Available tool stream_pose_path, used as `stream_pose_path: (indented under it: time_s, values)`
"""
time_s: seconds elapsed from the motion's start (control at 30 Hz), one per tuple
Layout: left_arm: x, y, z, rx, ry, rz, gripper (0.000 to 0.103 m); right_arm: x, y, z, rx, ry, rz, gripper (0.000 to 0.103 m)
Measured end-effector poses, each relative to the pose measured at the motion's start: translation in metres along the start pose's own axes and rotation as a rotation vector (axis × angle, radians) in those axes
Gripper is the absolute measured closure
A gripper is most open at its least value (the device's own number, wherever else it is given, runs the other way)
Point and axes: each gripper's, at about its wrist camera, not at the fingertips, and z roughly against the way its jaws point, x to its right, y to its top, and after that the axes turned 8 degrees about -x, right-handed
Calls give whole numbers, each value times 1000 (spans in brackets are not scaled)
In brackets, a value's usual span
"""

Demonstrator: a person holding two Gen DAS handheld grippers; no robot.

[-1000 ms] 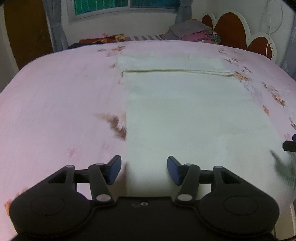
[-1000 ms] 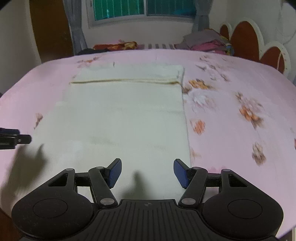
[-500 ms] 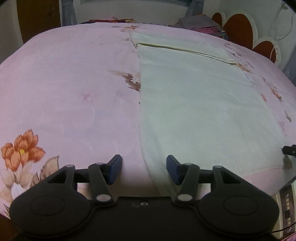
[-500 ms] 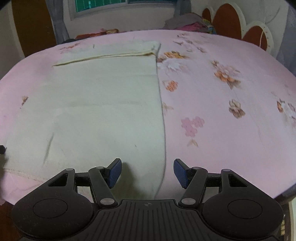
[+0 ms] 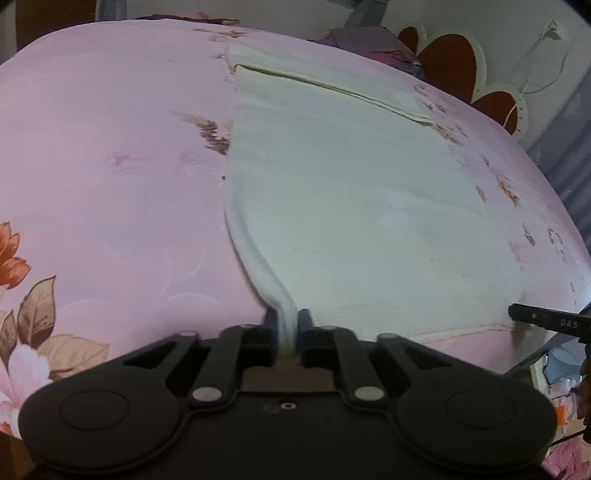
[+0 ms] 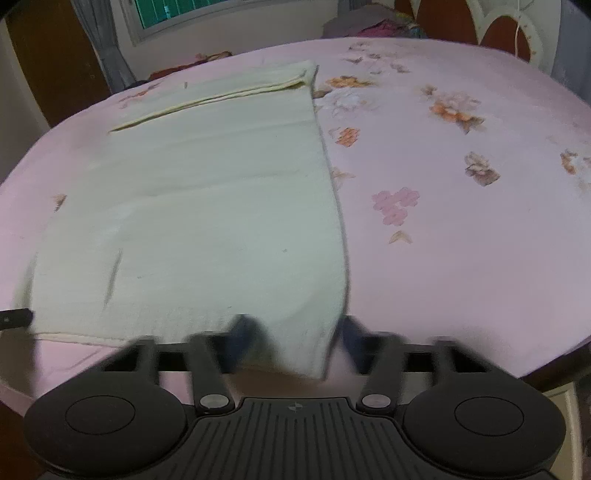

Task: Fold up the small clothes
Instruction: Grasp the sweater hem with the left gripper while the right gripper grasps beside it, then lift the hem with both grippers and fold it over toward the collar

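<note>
Your pink floral bedsheet [image 5: 110, 192] fills most of both views, and the pale cream cloth [image 5: 351, 206] lies spread flat on it, running from the near edge of the bed toward the far side. At its far end a folded band [image 6: 236, 88] lies doubled over across the width. Beyond the bed you have the scalloped headboard [image 5: 447, 62] at the far right, a heap of clothes [image 6: 373, 26] beside it, and a window [image 6: 177, 11] on the far wall.

Your left gripper [image 5: 287, 325] has its fingers drawn close together on the cloth's near left corner; a ridge of fabric rises from the sheet and runs in between them.

Your right gripper [image 6: 295, 336] sits at the near right corner. Its fingers [image 6: 243, 338] are blurred and stand a moderate way apart, with the cloth's corner lying in the gap; you cannot tell whether they have closed on the fabric. In the left view, one dark fingertip [image 5: 546, 320] of that right tool shows at the cloth's near right edge.
</note>
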Motion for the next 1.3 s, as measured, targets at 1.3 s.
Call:
stream_pose_path:
  time_s: [1.3]
  values:
    - [12,222,-7,368,45,23,97,-20,236,-8,314,141,97,94]
